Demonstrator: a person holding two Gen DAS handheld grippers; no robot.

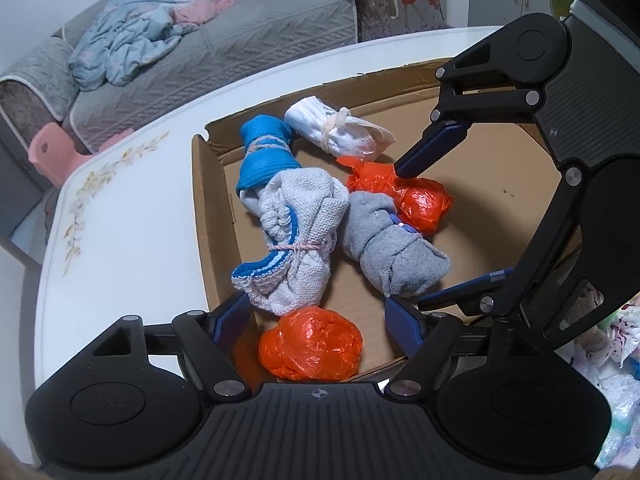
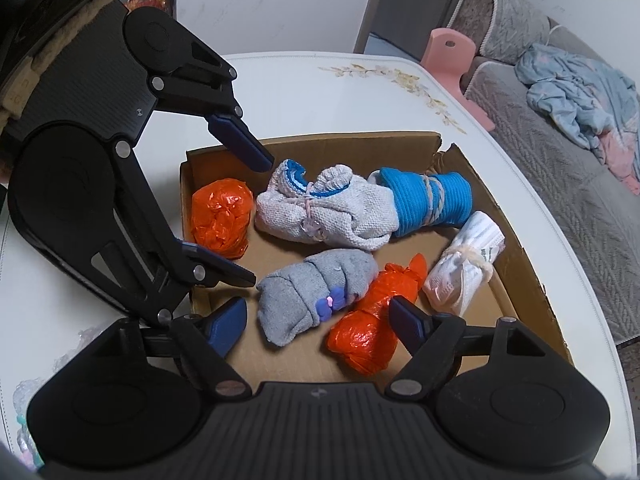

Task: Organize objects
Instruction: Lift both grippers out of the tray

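A shallow cardboard box (image 2: 516,240) is set on the table (image 2: 320,92). Six bundles are held in it: a knitted sock roll (image 2: 332,216) is laid against a ribbed roll (image 2: 432,204), a plastic-bag ball (image 2: 222,220) is placed beside them (at the box wall), and a fleece roll (image 2: 316,288), a knotted bag (image 2: 372,320) and a tied cloth bundle (image 2: 464,268) are ranged nearer the right wrist camera. A sofa (image 2: 560,152) is seen beyond the table.

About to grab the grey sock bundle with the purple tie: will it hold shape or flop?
The grey sock bundle looks soft, so the pads will likely sink in. The purple tie cinches it, so it probably stays rolled. Ends may sag; it looks light.
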